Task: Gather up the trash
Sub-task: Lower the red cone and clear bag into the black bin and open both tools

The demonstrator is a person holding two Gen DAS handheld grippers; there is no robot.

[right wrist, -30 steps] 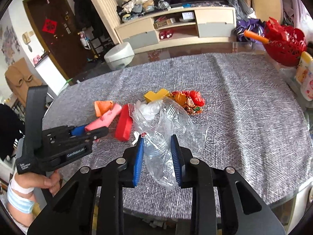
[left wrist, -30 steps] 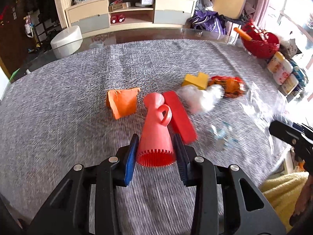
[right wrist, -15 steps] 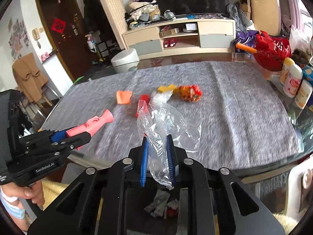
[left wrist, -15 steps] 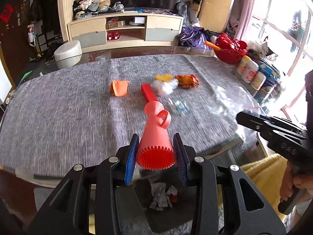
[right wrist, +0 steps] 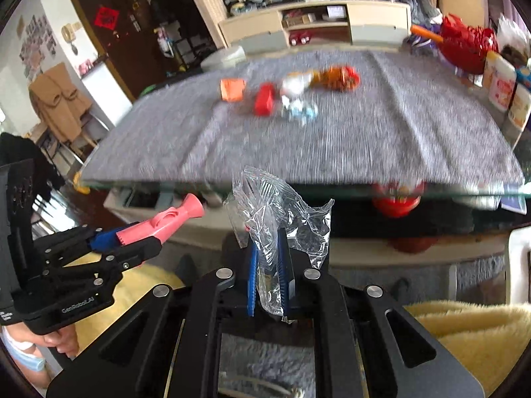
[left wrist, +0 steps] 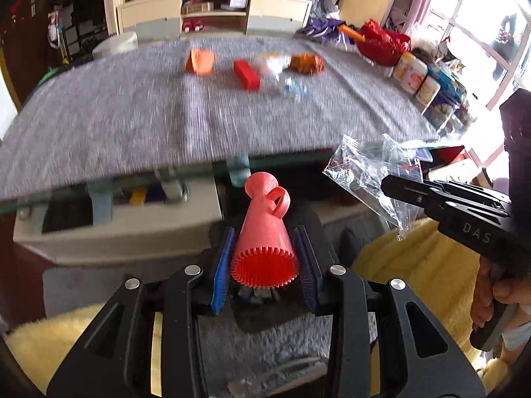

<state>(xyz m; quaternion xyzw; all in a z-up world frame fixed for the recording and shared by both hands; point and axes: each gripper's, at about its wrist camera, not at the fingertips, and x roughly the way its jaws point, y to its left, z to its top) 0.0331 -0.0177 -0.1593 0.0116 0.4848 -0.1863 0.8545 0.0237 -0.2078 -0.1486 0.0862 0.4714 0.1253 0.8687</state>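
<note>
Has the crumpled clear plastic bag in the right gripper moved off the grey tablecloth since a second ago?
Yes. The clear plastic bag, clamped in the right gripper, has come back off the grey tablecloth, now hanging below the table's near edge.

Left gripper (left wrist: 264,273): cone (left wrist: 264,232) between the fingers, narrow end forward. Table (left wrist: 132,132) ahead of the fingertips; block (left wrist: 246,74), folded paper (left wrist: 200,62) left of it, wrapper (left wrist: 306,63) right. Right gripper (right wrist: 267,277): plastic bag (right wrist: 278,212) between the fingers, sticking out ahead. Bin (left wrist: 255,311) beneath the fingers.
</note>
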